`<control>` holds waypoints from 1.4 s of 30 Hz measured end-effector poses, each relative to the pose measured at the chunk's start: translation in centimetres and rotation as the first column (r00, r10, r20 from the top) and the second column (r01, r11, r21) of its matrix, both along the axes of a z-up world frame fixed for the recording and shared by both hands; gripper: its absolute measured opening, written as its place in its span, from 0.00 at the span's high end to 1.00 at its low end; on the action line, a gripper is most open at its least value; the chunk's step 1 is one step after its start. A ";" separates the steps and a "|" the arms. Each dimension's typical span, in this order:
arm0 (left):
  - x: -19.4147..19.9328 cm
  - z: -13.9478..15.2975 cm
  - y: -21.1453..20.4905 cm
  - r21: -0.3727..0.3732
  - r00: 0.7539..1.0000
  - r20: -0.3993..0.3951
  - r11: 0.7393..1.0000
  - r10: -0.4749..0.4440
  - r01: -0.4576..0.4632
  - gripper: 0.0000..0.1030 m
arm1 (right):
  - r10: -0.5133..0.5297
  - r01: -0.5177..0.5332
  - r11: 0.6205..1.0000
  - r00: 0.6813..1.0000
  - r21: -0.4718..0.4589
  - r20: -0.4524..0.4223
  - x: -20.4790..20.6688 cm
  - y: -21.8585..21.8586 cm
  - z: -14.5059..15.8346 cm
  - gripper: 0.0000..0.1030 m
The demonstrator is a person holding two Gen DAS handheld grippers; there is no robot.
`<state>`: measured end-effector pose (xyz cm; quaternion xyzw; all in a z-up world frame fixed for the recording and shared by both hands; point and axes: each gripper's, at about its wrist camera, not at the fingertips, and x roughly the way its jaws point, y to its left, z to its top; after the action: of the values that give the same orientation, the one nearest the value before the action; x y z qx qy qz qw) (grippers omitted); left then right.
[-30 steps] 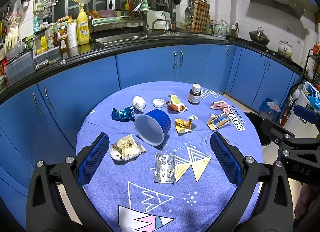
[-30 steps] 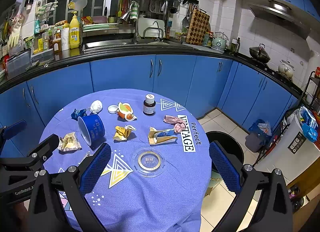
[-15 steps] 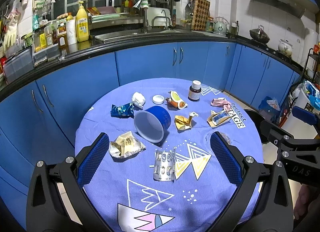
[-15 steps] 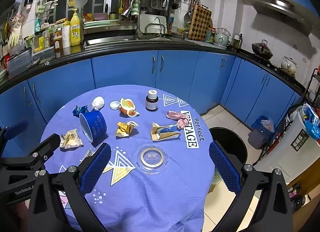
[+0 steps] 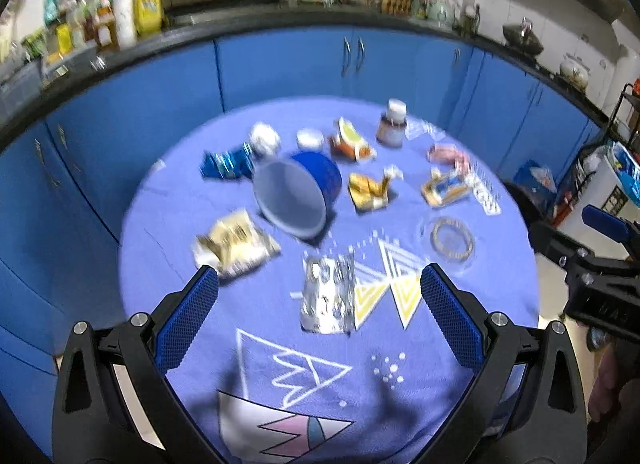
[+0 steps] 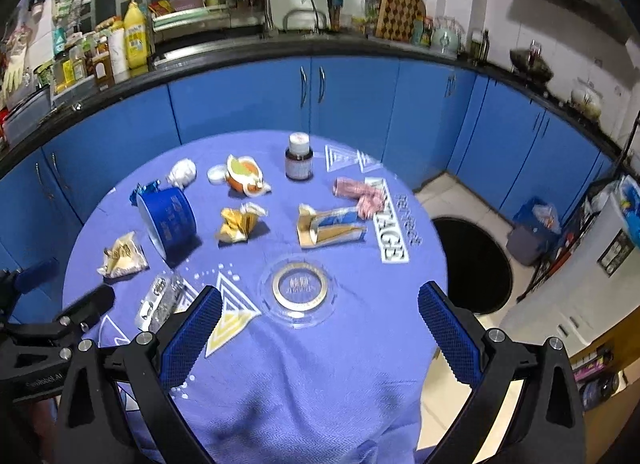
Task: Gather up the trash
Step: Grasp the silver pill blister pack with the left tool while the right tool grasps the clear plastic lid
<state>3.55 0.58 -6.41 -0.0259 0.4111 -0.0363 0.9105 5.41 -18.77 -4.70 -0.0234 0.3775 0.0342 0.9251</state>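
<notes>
- Left wrist view: the left gripper (image 5: 318, 316) has dropped closer to the table (image 5: 472, 352) than a second ago, and the picture is blurred by motion. Its fingers are spread wide with nothing between them. The silver blister pack (image 5: 327, 296) now lies almost between the fingertips, so it is probably the first piece of trash to be picked. The crumpled cream wrapper (image 5: 232, 244) sits just beside the left fingertip. The tipped blue cup (image 5: 298, 193) lies further in, with open cloth around the blister pack for a clean descent.
- Right wrist view: the right gripper (image 6: 318, 326) has also moved forward over the table's near edge, fingers wide apart and empty. The clear round lid (image 6: 298, 290) is now just ahead of the tips. The yellow wrapper (image 6: 238, 221), the flattened box (image 6: 330, 225), the pink wrapper (image 6: 358, 189) and the brown bottle (image 6: 299, 163) lie beyond it, apart from one another. The dark bin (image 6: 472, 264) stands on the floor beside the table's right edge, near enough for drops.
</notes>
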 end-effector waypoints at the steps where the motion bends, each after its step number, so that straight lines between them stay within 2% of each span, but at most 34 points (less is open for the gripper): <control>1: 0.5 -0.6 0.0 -0.006 0.999 -0.031 1.000 -0.008 0.008 0.04 | -0.003 0.003 1.000 1.000 0.008 -0.014 0.4 -0.2 -0.5 0.07; 9: 2.7 -3.8 -1.1 -0.026 0.986 -0.155 0.998 -0.060 0.056 0.04 | -0.002 0.005 1.000 0.995 0.031 -0.096 2.6 -0.9 -3.1 0.07; 18: 5.1 -7.2 -0.5 -0.057 0.955 -0.291 0.998 -0.054 0.039 0.04 | 0.018 -0.002 0.997 0.976 0.076 -0.216 5.4 -1.4 -6.3 0.07; 21: 5.7 -7.9 -0.2 -0.060 0.948 -0.315 0.998 -0.043 0.025 0.04 | 0.040 -0.020 0.997 0.966 0.080 -0.256 6.1 -0.9 -7.4 0.07; 27: 6.1 -8.0 0.1 -0.044 0.950 -0.309 0.999 -0.039 0.027 0.04 | 0.092 -0.072 0.995 0.943 0.075 -0.321 7.5 0.4 -9.4 0.07; 29: 6.3 -7.9 0.2 -0.039 0.953 -0.301 0.999 -0.032 0.021 0.09 | 0.101 -0.082 0.994 0.937 0.070 -0.333 7.9 0.6 -9.9 0.07; 37: 6.8 -7.8 -0.6 0.031 0.963 -0.270 0.999 -0.025 0.035 0.58 | 0.128 -0.118 0.992 0.927 0.049 -0.354 9.3 1.8 -11.0 0.07; 42: 7.0 -7.8 -1.0 0.035 0.964 -0.263 0.999 -0.029 0.040 0.62 | 0.139 -0.137 0.990 0.929 0.032 -0.344 9.8 2.2 -11.0 0.07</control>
<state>10.58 -0.40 -14.18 -0.0051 0.5289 -0.0403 0.8477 15.19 -16.52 -15.73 -0.0401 0.5310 0.1040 0.8400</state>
